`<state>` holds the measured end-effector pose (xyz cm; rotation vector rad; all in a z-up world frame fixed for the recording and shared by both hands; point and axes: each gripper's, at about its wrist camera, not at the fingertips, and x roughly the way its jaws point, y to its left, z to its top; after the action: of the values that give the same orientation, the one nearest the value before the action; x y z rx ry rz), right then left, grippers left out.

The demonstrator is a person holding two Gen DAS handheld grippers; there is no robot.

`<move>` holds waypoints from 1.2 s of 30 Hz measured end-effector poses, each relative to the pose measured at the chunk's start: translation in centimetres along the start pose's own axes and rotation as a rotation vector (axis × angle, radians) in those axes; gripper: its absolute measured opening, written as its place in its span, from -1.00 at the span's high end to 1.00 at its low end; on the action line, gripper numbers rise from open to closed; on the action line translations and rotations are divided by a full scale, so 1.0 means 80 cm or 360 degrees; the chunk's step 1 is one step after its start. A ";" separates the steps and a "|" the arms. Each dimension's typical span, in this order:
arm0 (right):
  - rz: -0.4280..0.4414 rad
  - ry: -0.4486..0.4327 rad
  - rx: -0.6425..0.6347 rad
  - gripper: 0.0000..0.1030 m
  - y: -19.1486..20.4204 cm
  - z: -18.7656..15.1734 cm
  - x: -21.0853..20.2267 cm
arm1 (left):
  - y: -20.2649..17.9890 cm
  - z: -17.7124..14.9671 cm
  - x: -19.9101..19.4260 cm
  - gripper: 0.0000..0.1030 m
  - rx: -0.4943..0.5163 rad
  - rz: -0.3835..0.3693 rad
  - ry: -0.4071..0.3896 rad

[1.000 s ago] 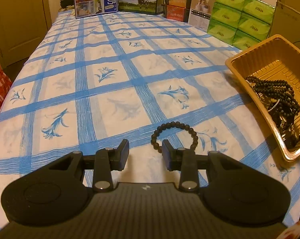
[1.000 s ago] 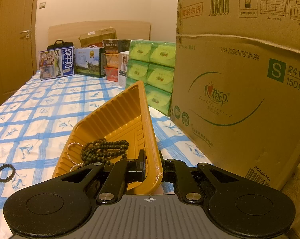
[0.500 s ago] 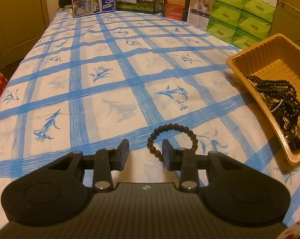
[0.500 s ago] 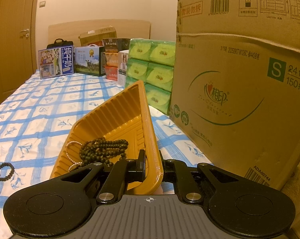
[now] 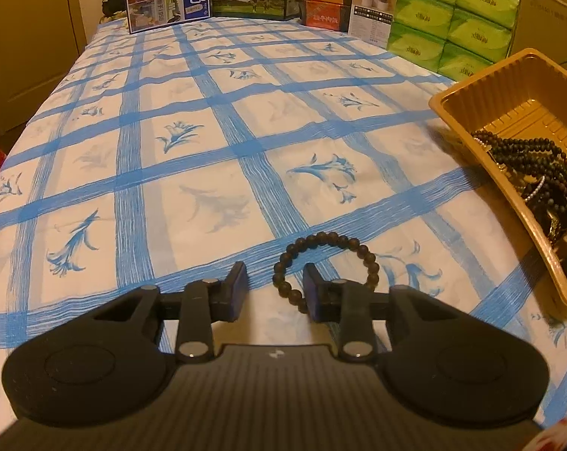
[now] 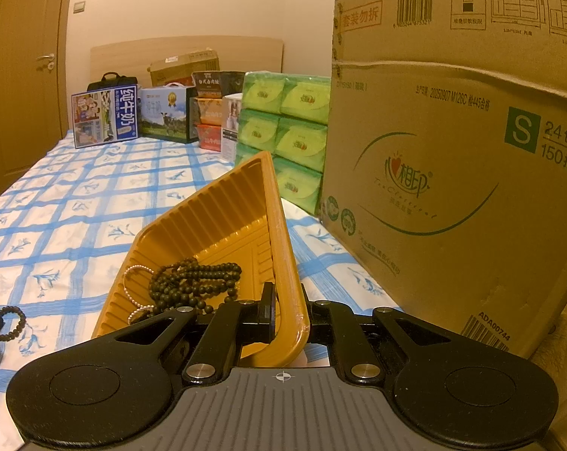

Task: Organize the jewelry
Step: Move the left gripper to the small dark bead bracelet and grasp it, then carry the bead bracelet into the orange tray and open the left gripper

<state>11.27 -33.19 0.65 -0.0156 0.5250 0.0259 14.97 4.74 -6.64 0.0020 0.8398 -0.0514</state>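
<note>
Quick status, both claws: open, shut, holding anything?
Left claw: closing around the near side of the dark wooden bead bracelet, pads not yet pressing it.
Right claw: shut on the rim of the orange ribbed plastic tray.

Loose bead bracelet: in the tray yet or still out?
Out. The bead bracelet lies on the bedsheet, its near side between the closing left gripper fingers, apart from the tray.

Left claw (image 5: 275,285) closing, right claw (image 6: 287,310) clamped
</note>
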 end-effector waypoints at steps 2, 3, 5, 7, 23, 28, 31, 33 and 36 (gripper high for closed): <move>0.0000 0.0000 -0.0001 0.84 0.000 0.000 0.000 | 0.001 0.000 0.001 0.59 0.0002 0.0002 0.0003; 0.0000 0.0000 -0.0001 0.84 0.000 0.000 0.000 | 0.001 0.001 0.002 0.67 0.0013 0.0006 0.0004; 0.0000 -0.0001 0.0000 0.84 0.000 0.000 0.000 | -0.002 0.002 0.002 0.80 0.0058 0.0015 0.0010; 0.0000 -0.0001 -0.0001 0.84 0.000 0.000 0.000 | -0.003 0.003 0.002 0.82 0.0087 0.0024 0.0015; 0.0002 -0.0003 -0.0010 0.83 -0.001 0.000 -0.001 | -0.001 0.013 -0.020 0.89 0.0134 0.0018 -0.0029; 0.0003 -0.0002 -0.0017 0.83 0.000 0.002 -0.002 | 0.000 0.022 -0.032 0.89 0.0148 0.0005 -0.0067; 0.0002 -0.0004 -0.0017 0.83 0.000 0.002 -0.002 | 0.000 0.030 -0.040 0.89 0.0158 -0.0011 -0.0096; 0.0001 -0.0004 -0.0019 0.83 0.002 0.002 -0.003 | -0.001 0.034 -0.045 0.89 0.0166 -0.0019 -0.0110; 0.0003 -0.0004 -0.0019 0.83 0.002 0.002 -0.004 | -0.004 0.042 -0.052 0.89 0.0177 -0.0027 -0.0134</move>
<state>11.09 -33.00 0.96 -0.0268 0.5224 0.0308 14.68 4.55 -1.33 0.0969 0.7522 -0.1136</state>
